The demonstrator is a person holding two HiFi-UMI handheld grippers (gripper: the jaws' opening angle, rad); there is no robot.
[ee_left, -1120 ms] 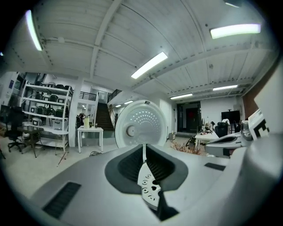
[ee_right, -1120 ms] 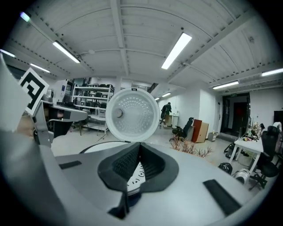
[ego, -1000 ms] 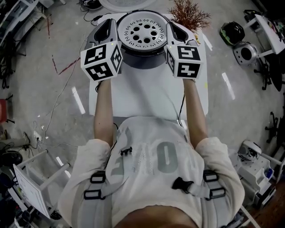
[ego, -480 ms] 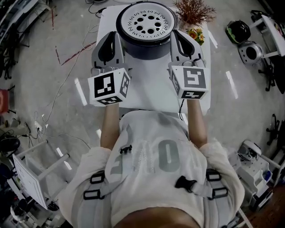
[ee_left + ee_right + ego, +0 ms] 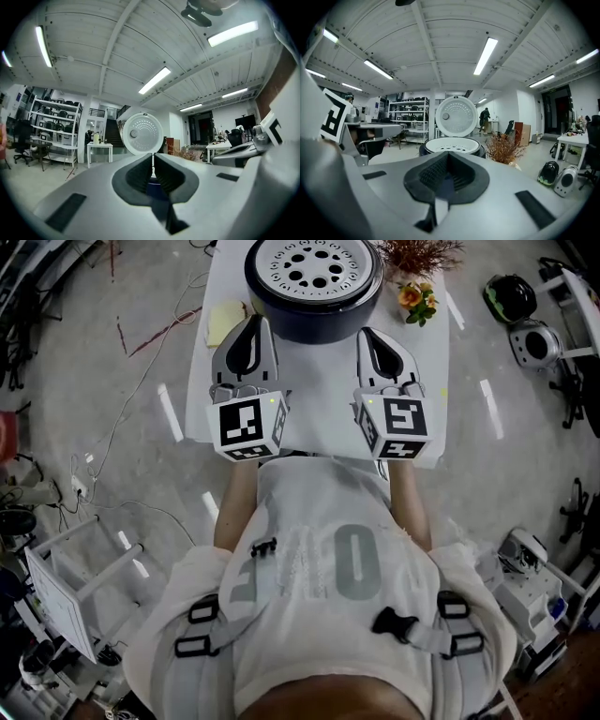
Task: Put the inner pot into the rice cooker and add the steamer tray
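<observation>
- Left gripper (image 5: 253, 326) and right gripper (image 5: 368, 336), both clenched on nothing, hung over the table (image 5: 319, 399).
- Steamer tray (image 5: 314, 261) sat in the rice cooker (image 5: 314, 313), its far rim cut off; what lay beneath was hidden.
- Both grippers had drawn back from the cooker.

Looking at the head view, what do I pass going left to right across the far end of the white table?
yellow sheet → rice cooker, with the steamer tray sitting in it → orange flowers. The dried plant behind the flowers overlaps them, so it is left out.
</observation>
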